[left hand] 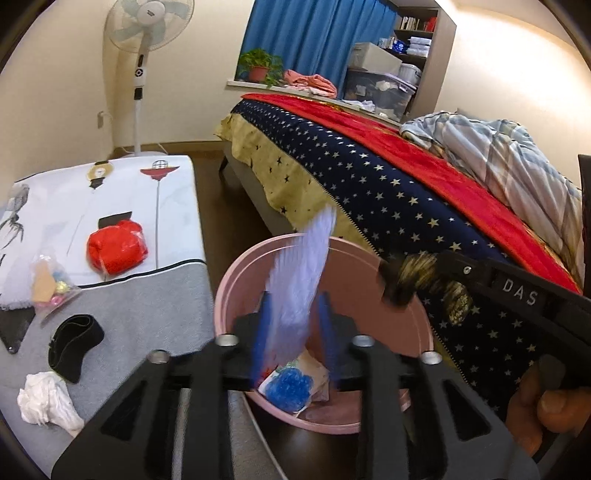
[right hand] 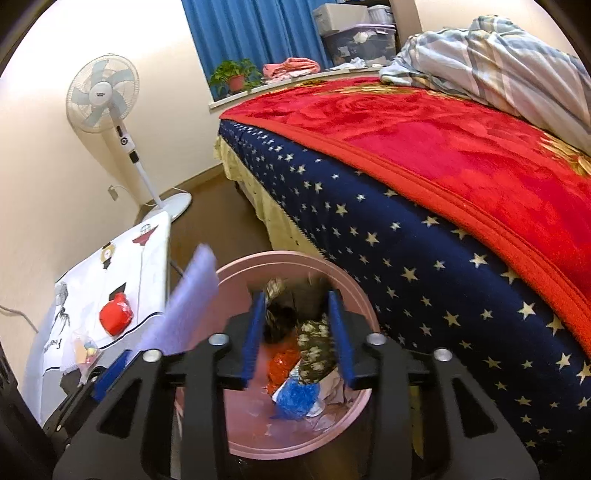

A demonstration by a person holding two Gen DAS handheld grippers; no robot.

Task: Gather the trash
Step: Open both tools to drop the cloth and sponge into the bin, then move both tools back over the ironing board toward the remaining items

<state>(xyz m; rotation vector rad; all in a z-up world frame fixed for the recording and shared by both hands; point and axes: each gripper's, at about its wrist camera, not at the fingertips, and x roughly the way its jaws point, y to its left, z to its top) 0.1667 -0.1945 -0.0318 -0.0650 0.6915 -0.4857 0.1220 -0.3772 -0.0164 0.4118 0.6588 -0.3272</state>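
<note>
Your left gripper [left hand: 294, 334] hangs over the pink trash bin [left hand: 229, 280], its blue pads set apart with a pale lavender sheet [left hand: 301, 280] standing between them; the sheet is motion-blurred, so I cannot tell whether the pads actually grip it. In the right wrist view the same sheet [right hand: 184, 306] sits at the bin's left edge.

Your right gripper [right hand: 297, 336] is also above the bin [right hand: 295, 258], jaws wide, with a dark floral-patterned wrapper [right hand: 314, 347] between the pads, apparently loose. In the left wrist view that gripper [left hand: 402, 280] comes in from the right over the rim, the wrapper blurred at its tip.

Inside the bin lie a blue crumpled bag [right hand: 295, 397], orange-red plastic [right hand: 282, 363] and white paper scraps [right hand: 338, 387].

Left of the bin, the low table with a white and grey cover [left hand: 147, 288] carries a crumpled white tissue [left hand: 46, 400], a black curved strip [left hand: 74, 341], a clear bag of coloured bits [left hand: 51, 286] and a red plastic bag [left hand: 116, 247].

Right of the bin runs the bed with a star-print navy side [right hand: 424, 266] and a red blanket [right hand: 461, 147]. Further back stand a pedestal fan [left hand: 147, 29], a potted plant [left hand: 258, 66] and blue curtains [left hand: 314, 37].
</note>
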